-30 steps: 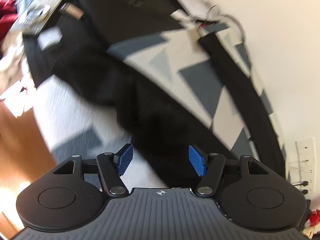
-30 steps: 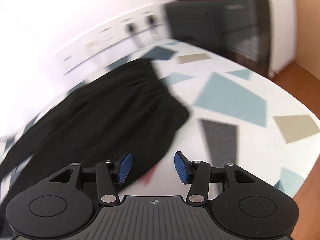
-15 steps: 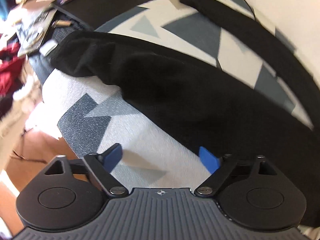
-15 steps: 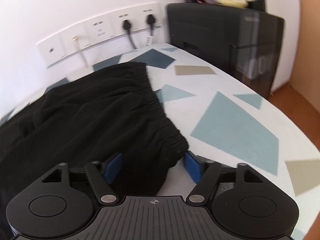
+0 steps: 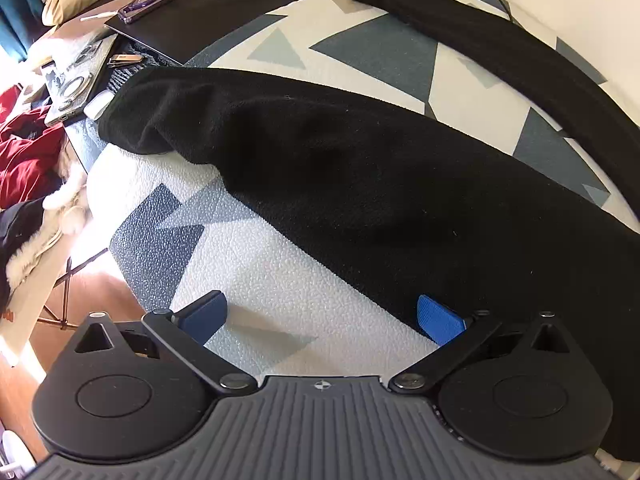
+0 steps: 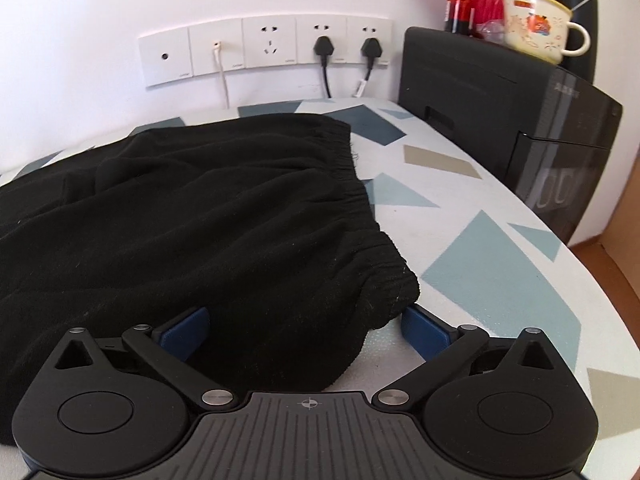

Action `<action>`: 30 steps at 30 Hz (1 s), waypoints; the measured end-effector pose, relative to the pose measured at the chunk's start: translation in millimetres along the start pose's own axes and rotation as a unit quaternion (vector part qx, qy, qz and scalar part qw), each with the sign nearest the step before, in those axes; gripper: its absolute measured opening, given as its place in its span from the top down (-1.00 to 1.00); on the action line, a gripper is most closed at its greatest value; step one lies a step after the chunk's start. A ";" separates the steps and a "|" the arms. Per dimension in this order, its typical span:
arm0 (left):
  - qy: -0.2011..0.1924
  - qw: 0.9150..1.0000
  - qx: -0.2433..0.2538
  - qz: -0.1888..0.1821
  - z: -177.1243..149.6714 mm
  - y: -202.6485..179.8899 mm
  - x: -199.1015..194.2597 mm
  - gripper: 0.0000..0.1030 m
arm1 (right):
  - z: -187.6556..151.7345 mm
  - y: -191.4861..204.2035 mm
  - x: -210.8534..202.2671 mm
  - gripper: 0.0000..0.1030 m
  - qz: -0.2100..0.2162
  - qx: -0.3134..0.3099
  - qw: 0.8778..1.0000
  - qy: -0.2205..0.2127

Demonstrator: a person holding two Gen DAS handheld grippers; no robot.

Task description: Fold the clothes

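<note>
Black trousers (image 5: 360, 168) lie spread on a table with a white cloth printed with grey and blue shapes (image 5: 280, 288). One leg runs across the left wrist view and the other leg (image 5: 500, 52) lies along the wall. My left gripper (image 5: 322, 318) points down at the near edge of the leg. Its jaws are opening wide over bare cloth, and the right pad (image 5: 440, 320) sits at the fabric's edge. In the right wrist view the elastic waistband (image 6: 360, 204) faces right. My right gripper (image 6: 306, 336) is opening, with the waistband's near corner lying loose between its pads.
A black printer (image 6: 500, 120) with a mug (image 6: 536, 28) and a red bottle (image 6: 460, 4) on it stands at the table's far right. Wall sockets (image 6: 264, 48) with plugs are behind. A black mat (image 5: 200, 28), a phone, a red garment (image 5: 28, 156) and wooden floor lie to the left.
Both grippers' jaws have spread much wider. The left view has swung along the trouser leg and steadied at its near edge. The right gripper has settled at the waistband corner.
</note>
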State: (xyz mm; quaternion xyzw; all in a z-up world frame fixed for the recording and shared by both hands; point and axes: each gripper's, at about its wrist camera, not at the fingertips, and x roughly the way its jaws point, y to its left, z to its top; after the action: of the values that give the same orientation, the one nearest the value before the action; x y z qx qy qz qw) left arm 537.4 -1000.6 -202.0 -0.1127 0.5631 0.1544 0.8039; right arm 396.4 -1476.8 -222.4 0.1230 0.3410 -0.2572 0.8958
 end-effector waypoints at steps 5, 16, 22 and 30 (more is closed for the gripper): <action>-0.013 1.000 -0.003 0.002 -2.9 -0.8 -0.5 -1.00 | 2.4 -1.4 1.4 -0.99 -0.002 0.003 1.000 0.002; -0.024 0.999 0.033 -0.012 -0.5 0.6 1.1 -1.00 | 3.5 -35.4 -9.0 0.49 -0.031 0.040 0.999 -0.020; -0.019 0.999 0.036 -0.016 0.6 0.3 1.7 -1.00 | 7.0 -57.7 -11.2 0.61 -0.007 0.088 0.996 -0.011; -0.034 0.998 0.056 -0.025 -5.8 2.0 0.5 -1.00 | 8.2 -50.5 -10.8 0.60 -0.019 0.062 0.998 -0.004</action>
State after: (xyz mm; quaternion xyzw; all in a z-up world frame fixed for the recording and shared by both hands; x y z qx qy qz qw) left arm 531.8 -1000.7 -204.4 -0.0763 0.5400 0.1061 0.8314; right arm 366.5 -1518.2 -211.4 0.1707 0.3231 -0.2955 0.8827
